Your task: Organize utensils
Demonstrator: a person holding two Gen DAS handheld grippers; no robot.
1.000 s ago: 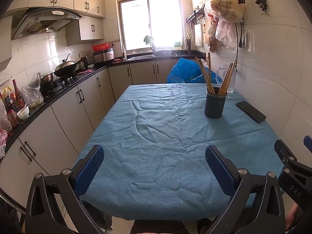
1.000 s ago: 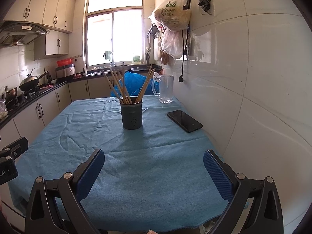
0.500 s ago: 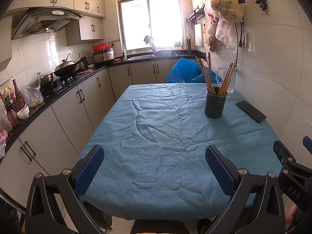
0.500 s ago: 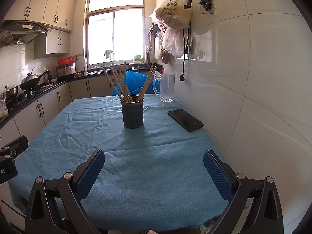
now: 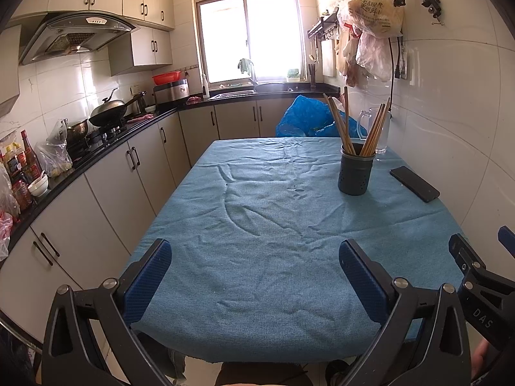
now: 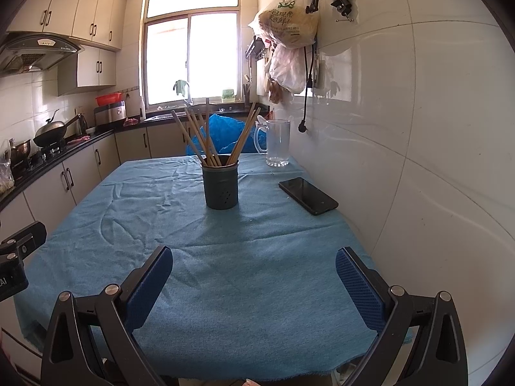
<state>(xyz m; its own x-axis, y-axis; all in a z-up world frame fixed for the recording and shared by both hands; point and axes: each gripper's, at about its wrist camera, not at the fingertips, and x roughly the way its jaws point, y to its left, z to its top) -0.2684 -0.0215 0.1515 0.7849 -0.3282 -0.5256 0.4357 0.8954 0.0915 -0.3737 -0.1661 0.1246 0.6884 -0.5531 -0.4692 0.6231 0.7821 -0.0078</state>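
Both claws are spread wide and hold nothing: the left gripper (image 5: 254, 276) and the right gripper (image 6: 254, 278) hang over the near edge of the table, blue-padded fingers (image 6: 359, 284) far apart, well short of the dark grey perforated cylindrical utensil holder (image 6: 221, 186). That holder stands upright on the wrinkled blue cloth (image 6: 225, 257) covering the table, toward the far right part of it. A bundle of long wooden chopsticks (image 6: 206, 138) leans out of the holder, fanned to both sides. Just right of the holder a black smartphone (image 6: 308, 195) lies flat on the cloth. Behind the holder, near the white tiled wall, stands a clear plastic pitcher (image 6: 276, 142) with a handle. Farther behind the holder, past the table's end, a crumpled blue plastic bag (image 6: 225, 133) shows.
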